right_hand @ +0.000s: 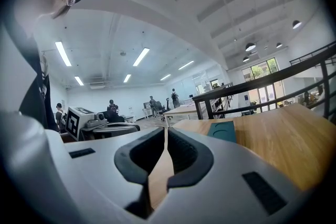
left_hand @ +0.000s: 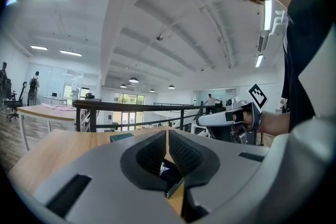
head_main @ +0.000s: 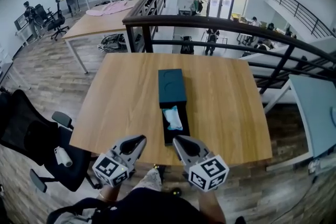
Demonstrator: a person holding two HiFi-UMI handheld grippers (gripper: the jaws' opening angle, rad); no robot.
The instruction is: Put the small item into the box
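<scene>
A dark teal box (head_main: pixel 171 86) lies in the middle of the wooden table (head_main: pixel 121 102), with its drawer pulled out toward me. In the drawer lies the small item (head_main: pixel 172 118), a pale blue and white packet. Both grippers hover at the table's near edge, just short of the drawer. My left gripper (head_main: pixel 140 140) is shut and empty, to the drawer's left. My right gripper (head_main: pixel 177 140) is shut and empty, at the drawer's near end. In the left gripper view the jaws (left_hand: pixel 167 131) meet, with the box (left_hand: pixel 122 137) beyond. The right gripper view shows closed jaws (right_hand: pixel 166 129) and the box (right_hand: pixel 223 130).
A black office chair (head_main: pixel 31 134) stands left of the table. A dark railing (head_main: pixel 210 23) runs behind the table's far edge, with a drop beyond it. Another table (head_main: pixel 100 21) stands at the back left. People are far off at the back.
</scene>
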